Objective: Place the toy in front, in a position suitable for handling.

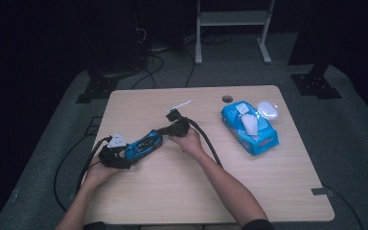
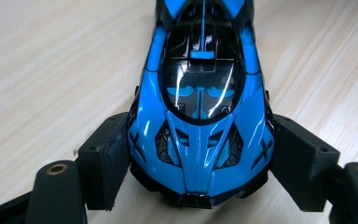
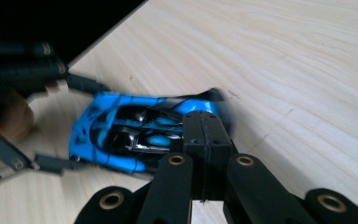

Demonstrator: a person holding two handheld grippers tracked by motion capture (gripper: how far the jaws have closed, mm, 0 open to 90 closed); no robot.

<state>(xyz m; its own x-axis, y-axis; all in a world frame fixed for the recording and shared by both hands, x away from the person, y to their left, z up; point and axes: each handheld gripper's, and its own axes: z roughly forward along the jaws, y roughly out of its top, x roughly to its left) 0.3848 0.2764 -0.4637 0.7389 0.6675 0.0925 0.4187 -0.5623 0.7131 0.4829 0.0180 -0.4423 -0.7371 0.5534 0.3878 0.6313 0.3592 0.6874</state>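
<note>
Lying on the surface (image 1: pixel 249 182), the blue toy car (image 1: pixel 143 143) sits between the left gripper (image 2: pixel 200 163), whose jaws clamp its sides, and the right gripper (image 3: pixel 205 135), jaws together at its other end.

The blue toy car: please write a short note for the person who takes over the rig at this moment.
Left gripper: jaws around the nose of the blue toy car, pads against both flanks, so it grips the car.
Right gripper: jaws shut, tip at the car's other end; whether it pinches a part of the car cannot be told.
The car lies on the table, left of centre, between both grippers.
A blue wipes pack lies at the right side, with a tissue sticking out, untouched.
Done: car grasped. Left: whatever comes after the grasp; the wipes pack is not yet used.
</note>
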